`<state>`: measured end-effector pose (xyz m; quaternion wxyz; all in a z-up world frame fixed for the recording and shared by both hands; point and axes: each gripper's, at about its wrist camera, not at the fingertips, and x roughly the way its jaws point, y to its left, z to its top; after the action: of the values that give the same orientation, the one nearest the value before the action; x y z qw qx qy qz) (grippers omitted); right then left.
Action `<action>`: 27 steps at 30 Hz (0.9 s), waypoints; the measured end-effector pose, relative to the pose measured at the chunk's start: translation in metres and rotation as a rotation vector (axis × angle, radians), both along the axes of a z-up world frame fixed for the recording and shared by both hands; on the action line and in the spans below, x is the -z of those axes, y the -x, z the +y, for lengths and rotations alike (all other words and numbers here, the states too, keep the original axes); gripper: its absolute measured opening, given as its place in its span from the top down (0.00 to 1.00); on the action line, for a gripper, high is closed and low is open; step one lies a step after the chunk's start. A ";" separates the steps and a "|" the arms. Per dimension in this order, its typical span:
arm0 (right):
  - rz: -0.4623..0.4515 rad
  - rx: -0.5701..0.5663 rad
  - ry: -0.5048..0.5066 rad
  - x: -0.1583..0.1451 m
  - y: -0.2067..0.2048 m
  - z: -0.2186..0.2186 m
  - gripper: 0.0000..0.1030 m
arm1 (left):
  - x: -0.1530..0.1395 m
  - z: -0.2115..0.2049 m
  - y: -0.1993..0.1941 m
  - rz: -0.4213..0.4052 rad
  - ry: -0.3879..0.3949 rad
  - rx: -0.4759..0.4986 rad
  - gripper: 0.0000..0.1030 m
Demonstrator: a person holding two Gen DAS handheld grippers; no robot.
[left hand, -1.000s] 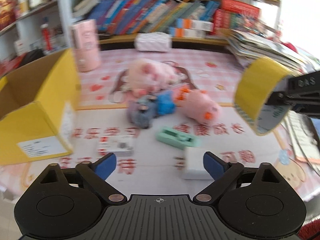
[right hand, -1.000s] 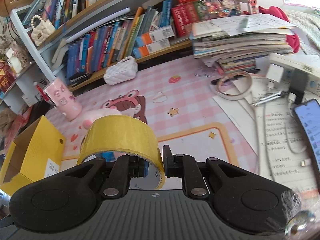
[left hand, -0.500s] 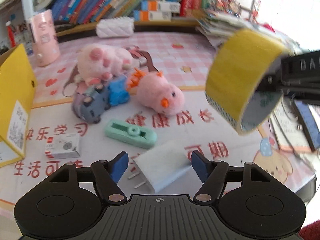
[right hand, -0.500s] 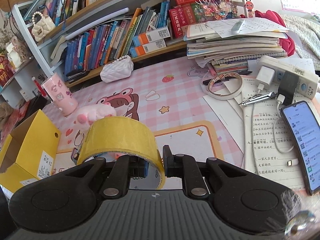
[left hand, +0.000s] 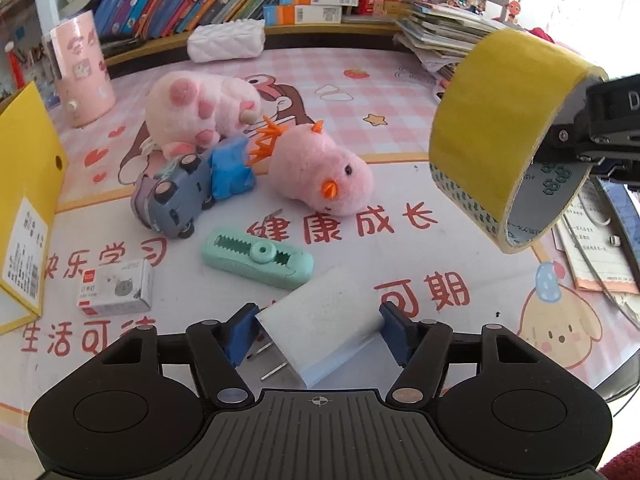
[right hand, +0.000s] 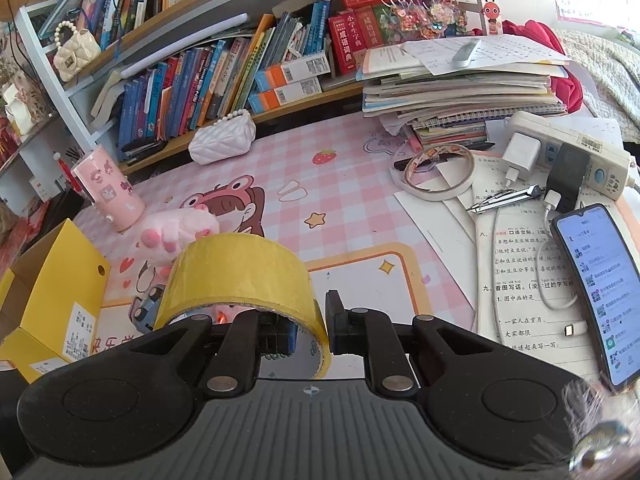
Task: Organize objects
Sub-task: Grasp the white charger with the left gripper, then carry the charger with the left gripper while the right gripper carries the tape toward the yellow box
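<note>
My right gripper (right hand: 311, 326) is shut on the wall of a yellow tape roll (right hand: 236, 276) and holds it in the air; the roll also shows at the right of the left wrist view (left hand: 500, 128). My left gripper (left hand: 318, 330) is open, its blue pads on either side of a white charger plug (left hand: 320, 328) that lies on the mat, apart from it. Beyond lie a green tape dispenser (left hand: 256, 258), a pink chick plush (left hand: 320, 172), a toy car (left hand: 176, 200), a pink paw plush (left hand: 200, 108) and a small white box (left hand: 116, 292).
An open yellow box (left hand: 24, 200) stands at the left, also in the right wrist view (right hand: 52, 300). A pink cup (left hand: 82, 68) and a white purse (left hand: 226, 42) stand near the bookshelf. At the right lie stacked books (right hand: 460, 84), a white tape ring (right hand: 438, 172), a power strip (right hand: 568, 152) and a phone (right hand: 592, 288).
My left gripper has moved forward and down over the charger plug, which now lies between its pads. My right gripper still holds the yellow tape roll and has shifted slightly.
</note>
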<state>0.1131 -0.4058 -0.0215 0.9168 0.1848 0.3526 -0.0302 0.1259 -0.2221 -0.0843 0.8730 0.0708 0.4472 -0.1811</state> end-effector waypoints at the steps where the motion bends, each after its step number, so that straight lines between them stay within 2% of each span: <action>1: 0.000 0.001 -0.002 0.000 0.000 0.000 0.87 | -0.002 0.003 0.001 -0.004 0.003 -0.010 0.37; 6: 0.007 -0.008 -0.037 0.003 -0.002 0.006 0.87 | -0.028 0.032 0.007 -0.092 0.040 -0.083 0.37; 13: 0.004 -0.078 -0.054 -0.001 -0.005 0.046 0.87 | -0.058 0.100 0.025 -0.177 0.087 -0.267 0.37; 18: 0.036 -0.162 -0.044 -0.002 0.004 0.097 0.87 | -0.066 0.155 0.045 -0.208 0.093 -0.349 0.37; 27: 0.079 -0.296 -0.014 -0.010 0.044 0.206 0.87 | -0.074 0.258 0.089 -0.215 0.098 -0.432 0.37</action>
<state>0.0690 -0.1994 -0.0111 0.8953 0.1360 0.4122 0.1004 0.0366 0.0361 -0.0098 0.9365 -0.0499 0.3471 -0.0033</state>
